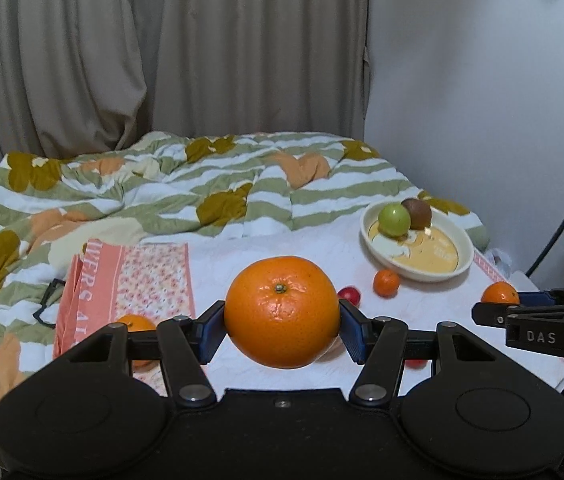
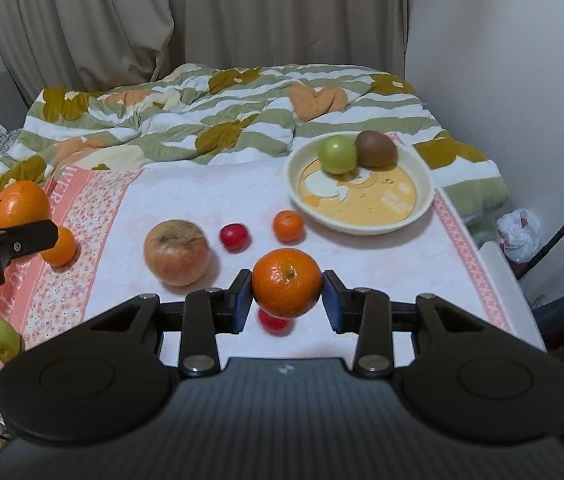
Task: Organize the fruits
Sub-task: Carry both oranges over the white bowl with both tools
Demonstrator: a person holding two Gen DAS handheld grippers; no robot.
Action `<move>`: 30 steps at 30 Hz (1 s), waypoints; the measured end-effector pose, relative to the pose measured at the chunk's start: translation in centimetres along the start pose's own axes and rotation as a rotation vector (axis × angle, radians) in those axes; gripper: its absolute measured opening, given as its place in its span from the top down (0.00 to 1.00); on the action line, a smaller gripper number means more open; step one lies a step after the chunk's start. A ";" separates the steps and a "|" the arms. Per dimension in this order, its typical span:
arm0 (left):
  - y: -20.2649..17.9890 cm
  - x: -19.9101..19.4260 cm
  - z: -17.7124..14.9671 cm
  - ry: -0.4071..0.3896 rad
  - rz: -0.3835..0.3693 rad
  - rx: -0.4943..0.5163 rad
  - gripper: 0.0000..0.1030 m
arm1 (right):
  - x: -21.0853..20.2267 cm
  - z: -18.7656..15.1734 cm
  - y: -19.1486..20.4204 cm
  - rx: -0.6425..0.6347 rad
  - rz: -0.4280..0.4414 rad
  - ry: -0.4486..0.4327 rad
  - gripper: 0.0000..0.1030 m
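Left hand-held gripper [image 1: 282, 326]: clenched on the large orange [image 1: 282, 312], the blue pads pressing its two sides, the fruit hanging clear above the worktop [image 1: 433, 312].
Right hand-held gripper [image 2: 286, 300]: grasping the small orange [image 2: 286, 282] between its pads, also held above the cloth-covered surface.
Destination: the cream bowl [image 2: 425, 208] is sitting at the far right of the worktop, with a green fruit [image 2: 337, 154] and a brown kiwi [image 2: 375, 148] resting touching each other against its far wall.
Loose fruit below: an apple [image 2: 177, 251], a red tomato [image 2: 234, 236], a tiny orange [image 2: 288, 225] just beside the bowl, another red fruit [image 2: 273, 322] partly hidden under the right-held orange, a further orange [image 2: 59, 247] and a green fruit [image 2: 1, 339] toward the left edge.
Risk, slipping: both oranges are round and are being pinched only across their widest part, so a tilt or a jolt is likely rolling them out of the pads.
Risk, collision: both hand-held grippers are probably heading for one bowl from neighbouring sides, so their fingers or loads may be knocking each other if they arrive together.
Risk, bowl crowding: the large orange, set down hard, may be nudging the two fruits already inside or tipping the shallow bowl on the soft cloth.
Risk, runaway: anything dropped may be striking the loose fruit below and sending it rolling toward the open right edge or onto the bed quilt [image 2: 222, 128].
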State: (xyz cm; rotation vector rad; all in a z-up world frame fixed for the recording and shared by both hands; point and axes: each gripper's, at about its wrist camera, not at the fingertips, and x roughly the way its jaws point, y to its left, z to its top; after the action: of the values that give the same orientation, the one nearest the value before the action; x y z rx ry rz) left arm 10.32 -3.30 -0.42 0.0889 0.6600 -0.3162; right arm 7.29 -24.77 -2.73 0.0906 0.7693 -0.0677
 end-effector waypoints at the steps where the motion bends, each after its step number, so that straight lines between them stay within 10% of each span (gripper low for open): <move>1: -0.6 0.0 0.2 -0.005 0.009 -0.005 0.39 | -0.1 0.2 -0.7 -0.005 0.008 0.000 0.49; 16: -11.9 2.8 4.8 -0.036 0.100 -0.137 0.39 | 1.4 6.5 -13.9 -0.176 0.138 -0.035 0.49; 30: -16.0 12.6 8.8 0.027 0.068 -0.051 0.39 | 8.3 11.7 -17.7 -0.185 0.155 -0.003 0.49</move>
State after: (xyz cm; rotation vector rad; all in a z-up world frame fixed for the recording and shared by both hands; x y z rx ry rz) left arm 19.81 -23.38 -0.98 0.0665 0.6903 -0.2329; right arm 19.68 -43.79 -1.13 -0.0261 0.7601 0.1500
